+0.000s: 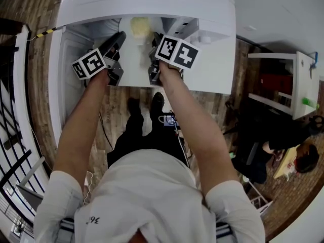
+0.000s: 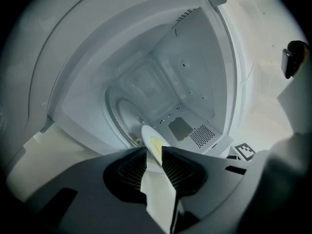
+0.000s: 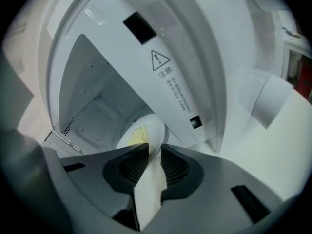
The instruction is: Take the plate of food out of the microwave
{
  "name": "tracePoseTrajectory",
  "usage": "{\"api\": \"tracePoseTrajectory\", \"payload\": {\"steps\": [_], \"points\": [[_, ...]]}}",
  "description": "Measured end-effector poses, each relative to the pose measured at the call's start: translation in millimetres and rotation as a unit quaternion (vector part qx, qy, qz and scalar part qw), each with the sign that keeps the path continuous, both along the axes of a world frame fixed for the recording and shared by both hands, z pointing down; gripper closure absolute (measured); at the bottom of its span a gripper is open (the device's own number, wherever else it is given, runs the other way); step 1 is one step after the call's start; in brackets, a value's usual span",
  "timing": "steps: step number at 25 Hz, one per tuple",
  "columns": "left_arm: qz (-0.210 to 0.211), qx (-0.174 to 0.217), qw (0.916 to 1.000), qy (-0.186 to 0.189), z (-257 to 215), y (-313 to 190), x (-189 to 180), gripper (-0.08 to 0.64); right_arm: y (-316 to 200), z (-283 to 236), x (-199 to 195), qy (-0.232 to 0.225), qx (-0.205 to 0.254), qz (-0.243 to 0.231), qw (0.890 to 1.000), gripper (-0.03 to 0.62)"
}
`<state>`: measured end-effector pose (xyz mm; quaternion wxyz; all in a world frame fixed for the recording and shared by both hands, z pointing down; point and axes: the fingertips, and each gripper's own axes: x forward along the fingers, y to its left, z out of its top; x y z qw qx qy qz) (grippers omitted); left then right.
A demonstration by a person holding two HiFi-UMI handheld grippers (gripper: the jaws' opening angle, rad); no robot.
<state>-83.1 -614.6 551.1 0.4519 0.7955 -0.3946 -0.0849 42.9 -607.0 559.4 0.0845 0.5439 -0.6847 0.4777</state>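
— What does the left gripper (image 2: pixel 154 153) have?

— The plate (image 2: pixel 158 191). Its white rim runs straight down the gap between the two ribbed pads. Both pads sit against it, so the jaws stand narrow, clamped on the rim.

— And the right gripper (image 3: pixel 154 148)?

— The same plate, taken at the opposite edge. The rim fills the slot between its pads too, and those jaws are close together and pressing on it.

— Where is the food (image 3: pixel 138 134)?

— Just past the right gripper's tips, a yellow patch on the plate's upper face. From the left gripper it shows as a pale yellow streak, also right beyond the tips.

— So the plate spans from one gripper to the other?

— Yes. In the head view it lies between the two pairs of jaws. The food is at the end farthest from the person, at the mouth of the microwave (image 1: pixel 147 4).

— Is it out of the oven?

— Most of it sits in front of the opening. Whether the far end is under the roof I cannot tell.

— What lies ahead of the left jaws?

— The open cavity (image 2: pixel 165 77), well beyond the tips, with the round turntable (image 2: pixel 122 116) up and to the left of them.

— And ahead of the right jaws?

— The front panel (image 3: pixel 195 106) with a warning triangle (image 3: pixel 160 60), above the tips.
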Motion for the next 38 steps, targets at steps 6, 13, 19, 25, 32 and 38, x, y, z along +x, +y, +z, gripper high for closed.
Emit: {"api": "tracePoseTrajectory", "payload": {"steps": [6, 13, 19, 25, 32, 38], "points": [[0.0, -0.017, 0.9999, 0.003, 3, 8, 3, 0.482, 6, 0, 5, 0.005, 0.003, -0.003, 1.0, 0.509], [-0.009, -0.015, 0.9998, 0.011, -9, 19, 3, 0.5, 15, -6, 8, 0.003, 0.011, -0.004, 1.0, 0.514], [-0.01, -0.015, 0.9997, 0.018, -19, 30, 6, 0.506, 23, -15, 11, 0.001, 0.023, -0.005, 1.0, 0.514], [-0.007, -0.017, 0.9997, 0.017, -34, 45, 10, 0.506, 37, -34, 15, 0.0, 0.041, -0.008, 0.999, 0.517], [0.0, -0.018, 0.9995, 0.025, -56, 63, 17, 0.506, 56, -57, 22, -0.013, 0.051, -0.001, 0.999, 0.518], [0.007, -0.021, 0.9995, 0.024, -75, 86, 24, 0.506, 82, -74, 29, -0.024, 0.052, 0.008, 0.998, 0.52]]}}
